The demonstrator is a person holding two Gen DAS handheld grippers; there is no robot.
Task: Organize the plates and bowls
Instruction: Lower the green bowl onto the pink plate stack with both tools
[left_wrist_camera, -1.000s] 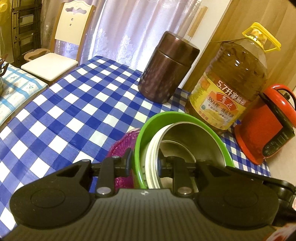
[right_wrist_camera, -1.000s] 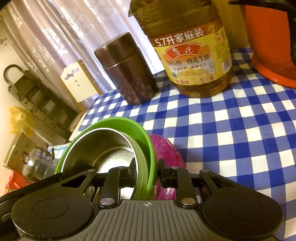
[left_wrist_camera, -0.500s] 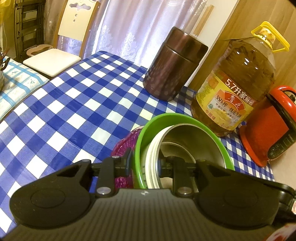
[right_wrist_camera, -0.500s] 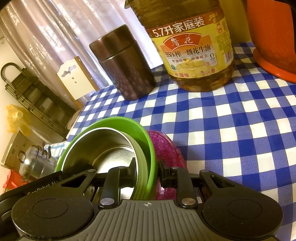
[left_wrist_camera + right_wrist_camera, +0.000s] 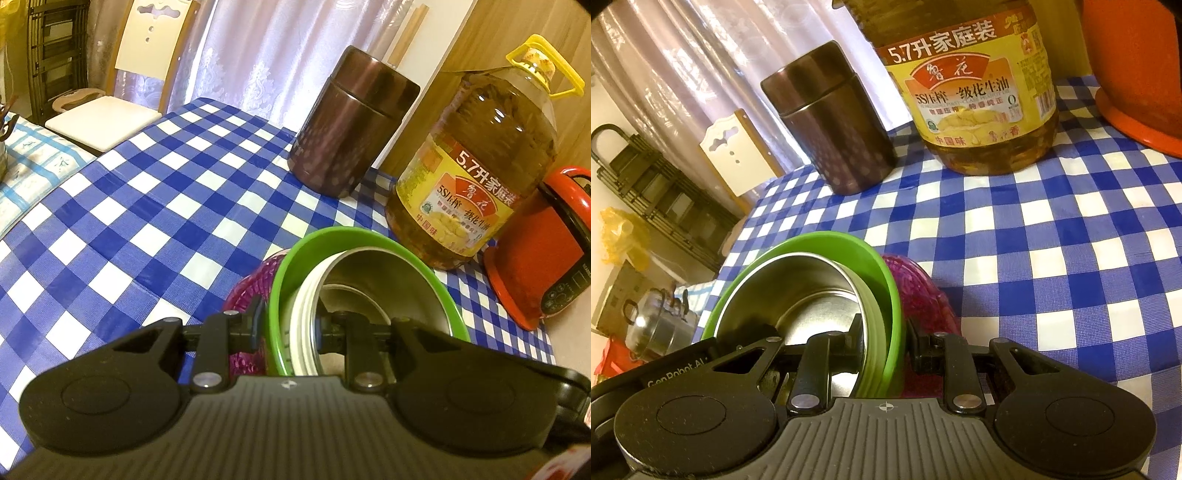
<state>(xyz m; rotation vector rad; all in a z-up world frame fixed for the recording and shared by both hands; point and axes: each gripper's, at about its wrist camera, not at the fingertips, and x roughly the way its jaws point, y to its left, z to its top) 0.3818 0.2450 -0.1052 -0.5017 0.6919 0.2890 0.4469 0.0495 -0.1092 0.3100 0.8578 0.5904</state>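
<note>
A nested stack is held between both grippers: a green bowl (image 5: 280, 280) with a steel bowl (image 5: 373, 273) inside it, over a magenta basket-like dish (image 5: 247, 291). My left gripper (image 5: 291, 330) is shut on the stack's rim on one side. My right gripper (image 5: 884, 338) is shut on the opposite rim; there the green bowl (image 5: 890, 295), steel bowl (image 5: 798, 291) and magenta dish (image 5: 916, 295) show. The stack is over the blue-checked tablecloth (image 5: 147, 206); whether it touches the cloth is hidden.
A brown metal canister (image 5: 351, 125), a large cooking oil bottle (image 5: 476, 166) and a red appliance (image 5: 535, 254) stand along the table's far edge. A white chair (image 5: 110, 107) stands beyond the table. A steel pot (image 5: 657, 328) sits off the table.
Both grippers and the held stack have moved closer to the oil bottle and canister, which now look larger. The grips have not changed.
</note>
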